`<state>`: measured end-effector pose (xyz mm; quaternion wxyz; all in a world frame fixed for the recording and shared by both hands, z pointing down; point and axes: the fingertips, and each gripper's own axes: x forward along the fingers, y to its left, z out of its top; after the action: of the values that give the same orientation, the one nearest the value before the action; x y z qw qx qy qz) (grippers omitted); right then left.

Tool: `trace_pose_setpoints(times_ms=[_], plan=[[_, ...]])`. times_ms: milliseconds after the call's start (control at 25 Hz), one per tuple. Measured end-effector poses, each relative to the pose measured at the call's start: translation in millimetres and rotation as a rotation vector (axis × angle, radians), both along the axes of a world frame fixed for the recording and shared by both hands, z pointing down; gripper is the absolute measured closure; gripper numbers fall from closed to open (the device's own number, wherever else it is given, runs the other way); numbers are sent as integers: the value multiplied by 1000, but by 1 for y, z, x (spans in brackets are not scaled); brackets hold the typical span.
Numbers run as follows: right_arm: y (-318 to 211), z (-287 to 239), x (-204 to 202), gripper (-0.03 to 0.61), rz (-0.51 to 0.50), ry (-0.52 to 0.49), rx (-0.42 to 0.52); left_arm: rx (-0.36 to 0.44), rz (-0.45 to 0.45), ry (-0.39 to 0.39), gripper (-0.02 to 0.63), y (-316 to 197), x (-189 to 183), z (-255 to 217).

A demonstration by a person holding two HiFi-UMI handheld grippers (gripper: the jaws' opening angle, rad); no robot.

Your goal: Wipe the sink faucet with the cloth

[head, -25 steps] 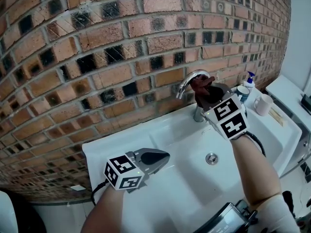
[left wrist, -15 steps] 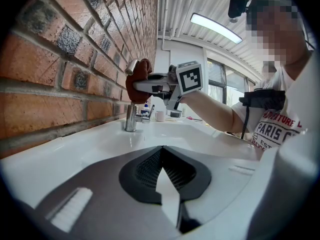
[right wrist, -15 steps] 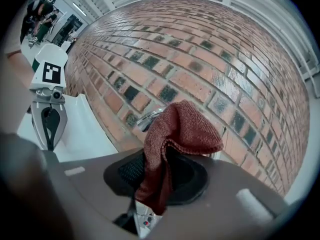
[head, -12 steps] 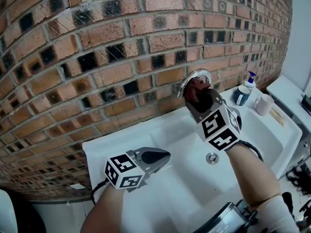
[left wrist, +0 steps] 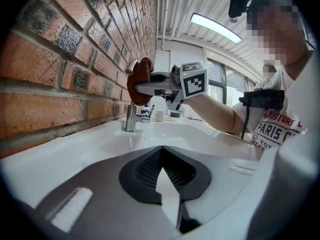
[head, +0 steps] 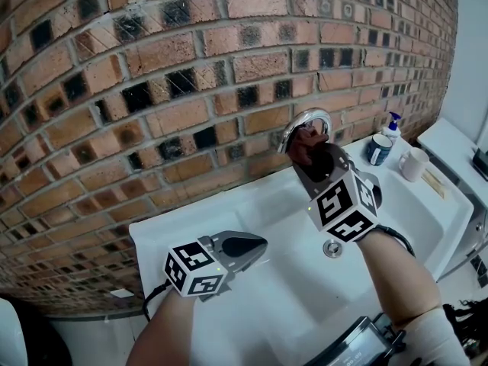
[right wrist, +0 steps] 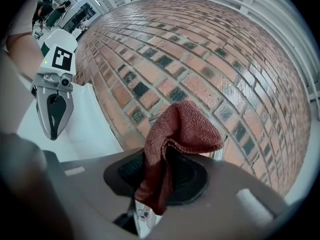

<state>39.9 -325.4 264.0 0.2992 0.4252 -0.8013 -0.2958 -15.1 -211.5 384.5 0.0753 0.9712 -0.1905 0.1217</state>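
While its jaws sit pressed together with nothing between, left gripper (head: 258,245) hovers above sink (head: 149,235) left rim, open basin to its right. Right gripper (head: 313,157) pinches cloth (head: 308,138), bunched against faucet (head: 303,118) spout just ahead; brick wall (head: 191,59) close behind, bottle (head: 392,125) and mug (head: 414,164) near on its right, open basin below.

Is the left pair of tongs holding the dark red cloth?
No, the left tongs are closed on nothing; the cloth is pinched in the right tongs.
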Motion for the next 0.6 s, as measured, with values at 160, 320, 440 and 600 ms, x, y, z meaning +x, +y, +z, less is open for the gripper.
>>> trace_pose_setpoints(times_ms=[160, 320, 440, 600], plan=[[25, -3, -1, 489, -88, -176, -137, 0, 1, -4, 607, 0, 0, 1], [60, 9, -13, 489, -211, -384, -342, 0, 1, 0, 607, 0, -1, 0], [84, 33, -20, 489, -272, -517, -499, -1, 1, 1, 607, 0, -1, 0], [97, 75, -23, 489, -294, -632, -675, 0, 1, 0, 607, 0, -1, 0]])
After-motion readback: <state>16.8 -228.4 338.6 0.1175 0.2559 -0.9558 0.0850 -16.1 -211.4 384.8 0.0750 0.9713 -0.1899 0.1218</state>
